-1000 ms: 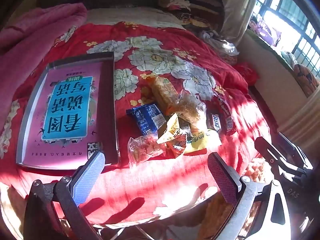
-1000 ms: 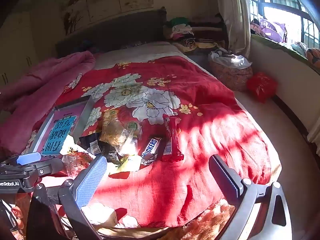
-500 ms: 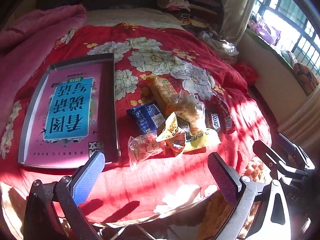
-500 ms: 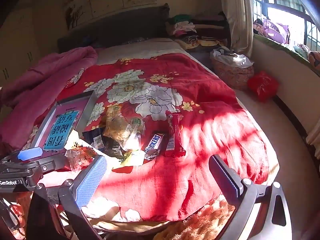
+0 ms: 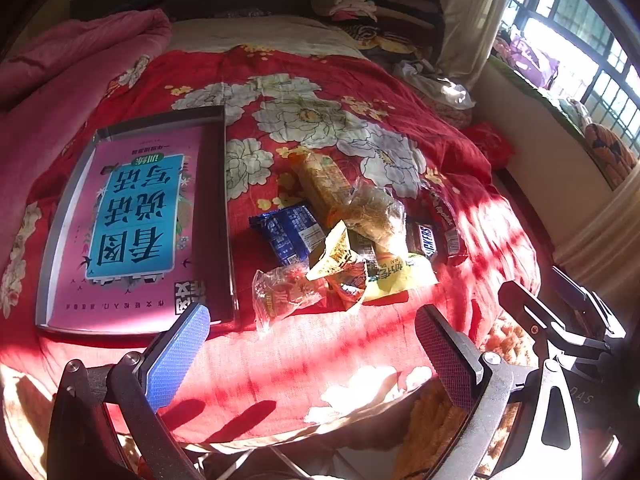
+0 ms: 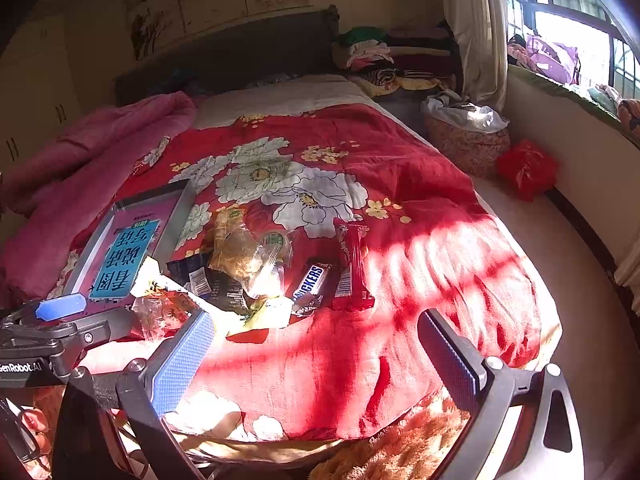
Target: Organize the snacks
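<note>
Left wrist view: we see left gripper (image 5: 312,344) spread wide, empty, above the bedspread (image 5: 304,80) edge; snack pile (image 5: 348,232) just ahead, tray (image 5: 216,208) to its left.
Right wrist view: we see right gripper (image 6: 316,354) wide apart, holding nothing; Snickers bar (image 6: 310,284) ahead, slightly left, apart from fingers (image 6: 180,364).

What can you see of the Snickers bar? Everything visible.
The Snickers bar is a dark brown glossy wrapper with the white and blue logo facing up, looking unopened. It lies flat on the red floral bedspread, at the right side of the snack pile. A red wrapped bar lies alongside its right edge, seemingly touching. Its near end overlaps a yellow packet. Neither gripper touches it; both are open and short of the pile.
</note>
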Demonstrator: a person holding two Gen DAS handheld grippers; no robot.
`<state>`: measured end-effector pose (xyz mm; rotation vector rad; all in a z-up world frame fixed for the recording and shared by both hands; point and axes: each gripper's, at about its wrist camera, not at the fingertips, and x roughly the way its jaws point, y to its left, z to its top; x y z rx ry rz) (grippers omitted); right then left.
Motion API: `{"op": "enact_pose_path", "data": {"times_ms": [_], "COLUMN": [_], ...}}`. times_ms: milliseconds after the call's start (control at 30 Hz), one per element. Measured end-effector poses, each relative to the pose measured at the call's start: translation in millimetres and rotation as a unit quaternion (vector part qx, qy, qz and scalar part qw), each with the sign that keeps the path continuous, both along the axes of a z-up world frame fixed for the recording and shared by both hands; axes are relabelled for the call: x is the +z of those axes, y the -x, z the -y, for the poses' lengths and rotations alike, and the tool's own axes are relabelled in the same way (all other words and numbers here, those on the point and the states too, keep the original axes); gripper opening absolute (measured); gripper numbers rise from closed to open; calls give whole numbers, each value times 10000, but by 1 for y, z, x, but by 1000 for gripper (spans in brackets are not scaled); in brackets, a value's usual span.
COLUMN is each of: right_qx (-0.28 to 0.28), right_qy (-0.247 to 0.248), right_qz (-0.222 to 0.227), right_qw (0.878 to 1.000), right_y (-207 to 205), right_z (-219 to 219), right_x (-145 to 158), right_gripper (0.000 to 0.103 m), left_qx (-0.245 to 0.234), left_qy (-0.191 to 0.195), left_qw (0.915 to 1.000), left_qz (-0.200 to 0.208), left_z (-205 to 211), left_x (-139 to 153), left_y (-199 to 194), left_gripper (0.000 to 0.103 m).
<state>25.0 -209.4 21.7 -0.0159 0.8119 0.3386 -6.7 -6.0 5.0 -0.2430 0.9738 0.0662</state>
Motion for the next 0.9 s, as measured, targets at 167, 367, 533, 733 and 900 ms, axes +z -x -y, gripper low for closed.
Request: {"op": "enact_pose_path", "data": {"times_ms": [167,367,533,733,900], "right_qx": [-1,0,1,5,16], "right_qy": [2,8,20,23,40], "right_qz": [8,-6,5,-46,-51], "right_qw": [10000,10000,10000,10000,10000], "right_y": [0,0,1,0,-1], "right_z": [0,-2,-3,-3,-4], "right_x": [0,0,-1,-4,-5], "right_gripper": [103,103,103,103,103], "left_qx": [-22,-38,-37,-25,-43], "left_qy": [3,23,10,16,22], "left_qw": [10000,10000,10000,10000,10000], "left_qz": [15,2,0,-18,-44], "left_z": [0,-1,0,0,1], "left_x": [1,0,-1,-2,-4], "left_y": [1,1,0,0,-1], "left_gripper": [102,102,102,102,102]}}
